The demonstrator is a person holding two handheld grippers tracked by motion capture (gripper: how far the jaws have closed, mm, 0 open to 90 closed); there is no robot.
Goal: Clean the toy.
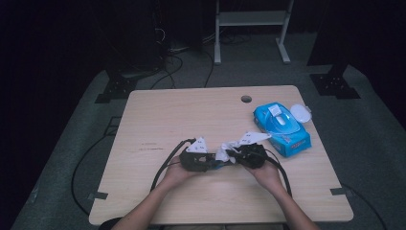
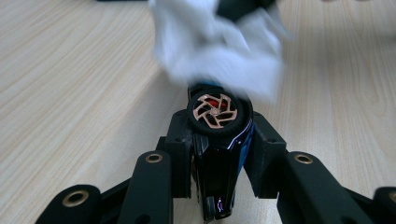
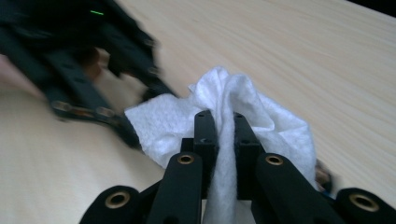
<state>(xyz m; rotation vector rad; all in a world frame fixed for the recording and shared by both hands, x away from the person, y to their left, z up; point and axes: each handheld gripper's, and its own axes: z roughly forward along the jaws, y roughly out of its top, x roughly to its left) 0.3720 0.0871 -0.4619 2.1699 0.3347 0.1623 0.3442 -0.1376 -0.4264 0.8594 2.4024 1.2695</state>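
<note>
My left gripper (image 2: 217, 140) is shut on a small black and blue toy car (image 2: 219, 163), whose copper-spoked wheel (image 2: 215, 111) faces the camera. A crumpled white wipe (image 2: 219, 46) sits against the far end of the car and looks blurred. My right gripper (image 3: 219, 128) is shut on that wipe (image 3: 261, 121), which bulges out around both jaws. In the high view the left gripper (image 1: 213, 164) and right gripper (image 1: 235, 155) meet tip to tip near the table's front middle, with the wipe (image 1: 222, 152) between them.
A blue pack of wet wipes (image 1: 282, 127) lies to the right of the grippers, with a round white lid (image 1: 300, 112) beside it. The wooden table (image 1: 191, 115) has a cable hole (image 1: 246, 98) at the back. Cables trail off the front left.
</note>
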